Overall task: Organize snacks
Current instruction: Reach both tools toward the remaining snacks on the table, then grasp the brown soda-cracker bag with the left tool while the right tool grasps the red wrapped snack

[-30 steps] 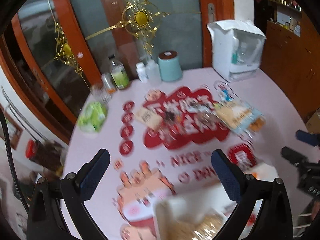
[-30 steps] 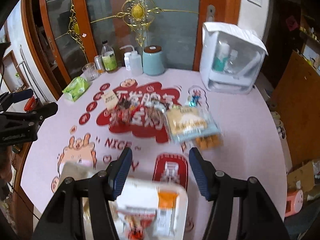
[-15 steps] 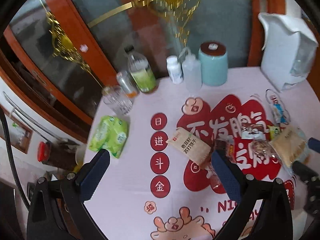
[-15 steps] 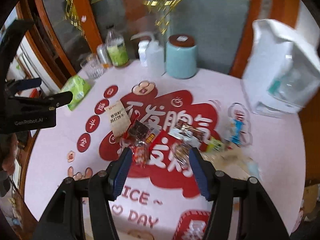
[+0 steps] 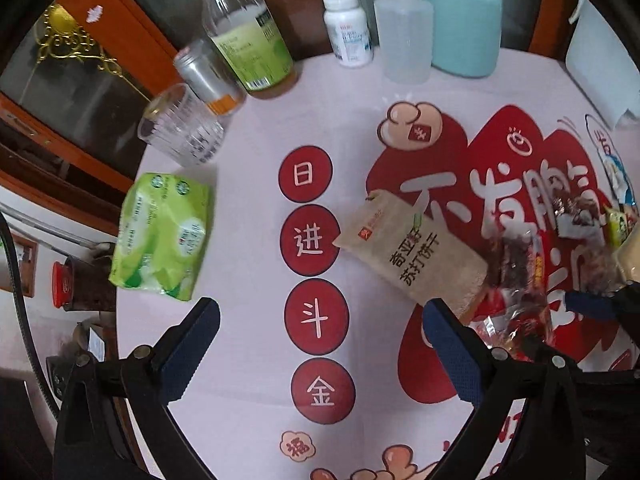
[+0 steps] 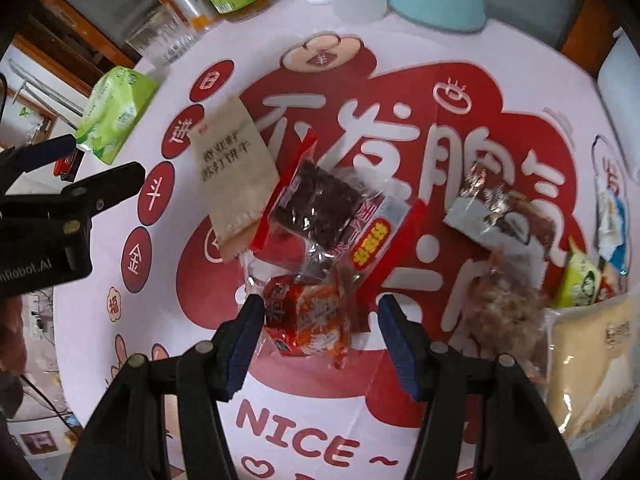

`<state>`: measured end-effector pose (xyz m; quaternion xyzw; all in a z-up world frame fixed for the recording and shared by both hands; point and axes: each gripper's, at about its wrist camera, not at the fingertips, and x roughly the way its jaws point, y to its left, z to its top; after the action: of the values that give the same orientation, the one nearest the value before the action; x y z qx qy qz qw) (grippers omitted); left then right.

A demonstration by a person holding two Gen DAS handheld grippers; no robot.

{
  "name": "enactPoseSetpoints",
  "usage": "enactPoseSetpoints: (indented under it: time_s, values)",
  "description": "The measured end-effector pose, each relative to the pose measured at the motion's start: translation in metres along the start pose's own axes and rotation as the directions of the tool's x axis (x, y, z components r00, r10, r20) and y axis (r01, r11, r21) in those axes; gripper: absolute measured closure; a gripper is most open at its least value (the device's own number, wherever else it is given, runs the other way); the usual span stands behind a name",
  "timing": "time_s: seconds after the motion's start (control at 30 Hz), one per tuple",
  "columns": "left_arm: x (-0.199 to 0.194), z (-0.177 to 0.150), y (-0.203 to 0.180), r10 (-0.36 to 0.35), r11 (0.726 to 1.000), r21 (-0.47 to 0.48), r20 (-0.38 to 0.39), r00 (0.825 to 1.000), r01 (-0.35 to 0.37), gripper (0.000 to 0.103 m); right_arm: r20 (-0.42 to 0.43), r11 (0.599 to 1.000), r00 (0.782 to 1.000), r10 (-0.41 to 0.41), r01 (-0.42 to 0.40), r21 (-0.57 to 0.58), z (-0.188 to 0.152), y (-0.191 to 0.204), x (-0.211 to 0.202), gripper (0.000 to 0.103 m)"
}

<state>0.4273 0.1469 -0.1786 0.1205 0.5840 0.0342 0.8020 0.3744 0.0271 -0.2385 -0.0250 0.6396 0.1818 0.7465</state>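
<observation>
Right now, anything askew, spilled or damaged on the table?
No spill or damage shows. The snacks lie in a loose heap: the beige cracker packet is tilted, with the clear packet of dark snack overlapping its edge. The red-orange wrapped snack sits between the open right gripper fingers.

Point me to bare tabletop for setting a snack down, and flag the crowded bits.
Free: the strip between the green tissue pack and the red character circles, under the open left gripper. Also the cloth by the NICE lettering. Crowded: centre, where the beige cracker packet and red snack packet overlap others.
</observation>
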Motion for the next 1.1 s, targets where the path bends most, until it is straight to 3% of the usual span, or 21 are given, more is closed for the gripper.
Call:
enactPoseSetpoints:
  time_s: [0.03,0.1,0.27,0.37,0.53,0.67,0.9,0.93,1.0,1.03,1.07,1.1]
  values:
    - [0.002,0.001,0.000,-0.006,1.000,0.003,-0.004,1.000,0.006,0.002,-0.007,1.000,1.000,0.029,-0.029,0.006,0.002,-0.002,0.001,0.056]
    - [0.009,0.004,-0.001,-0.014,1.000,0.006,-0.010,1.000,0.014,0.002,-0.019,0.998,0.998,0.063,-0.063,0.016,0.005,-0.005,0.001,0.057]
    - [0.020,0.014,-0.004,-0.053,0.999,-0.002,-0.018,0.998,0.053,0.002,0.044,0.994,0.993,-0.105,0.107,-0.033,0.013,-0.017,-0.010,0.058]
    - [0.028,0.021,-0.010,-0.078,0.997,-0.026,-0.031,0.996,0.078,0.002,0.051,0.995,0.994,-0.101,0.101,0.007,0.016,-0.038,-0.013,0.058]
    - [0.049,0.031,-0.023,-0.149,0.982,-0.128,-0.074,0.986,0.139,0.002,0.068,0.998,0.996,-0.061,0.059,0.031,0.013,-0.050,-0.013,0.058]
    - [0.066,0.035,-0.033,-0.157,0.971,-0.200,-0.109,0.982,0.133,0.002,0.084,0.998,0.994,-0.066,0.065,0.019,0.014,-0.048,-0.012,0.058]
    - [0.090,0.030,-0.034,-0.237,0.912,-0.379,-0.165,0.958,0.160,0.002,0.089,0.998,0.994,-0.060,0.058,0.026,0.007,-0.049,-0.016,0.058]
    - [0.090,0.030,-0.035,-0.217,0.914,-0.379,-0.159,0.963,0.143,0.002,0.086,0.998,0.995,-0.059,0.057,0.024,0.007,-0.048,-0.016,0.058]
    - [0.086,0.025,-0.040,-0.196,0.921,-0.366,-0.153,0.969,0.129,0.006,0.084,0.998,0.995,-0.057,0.056,0.020,0.005,-0.046,-0.016,0.058]
    - [0.082,0.023,-0.042,-0.194,0.922,-0.365,-0.141,0.971,0.131,0.016,0.082,0.998,0.995,-0.056,0.055,0.017,0.003,-0.044,-0.017,0.058]
    - [0.077,0.021,-0.043,-0.190,0.923,-0.360,-0.127,0.974,0.134,0.034,0.077,0.999,0.996,-0.054,0.053,0.013,0.001,-0.042,-0.017,0.058]
    - [0.068,0.016,-0.047,-0.180,0.929,-0.347,-0.117,0.977,0.130,0.039,0.076,0.999,0.996,-0.052,0.052,0.010,-0.002,-0.041,-0.017,0.058]
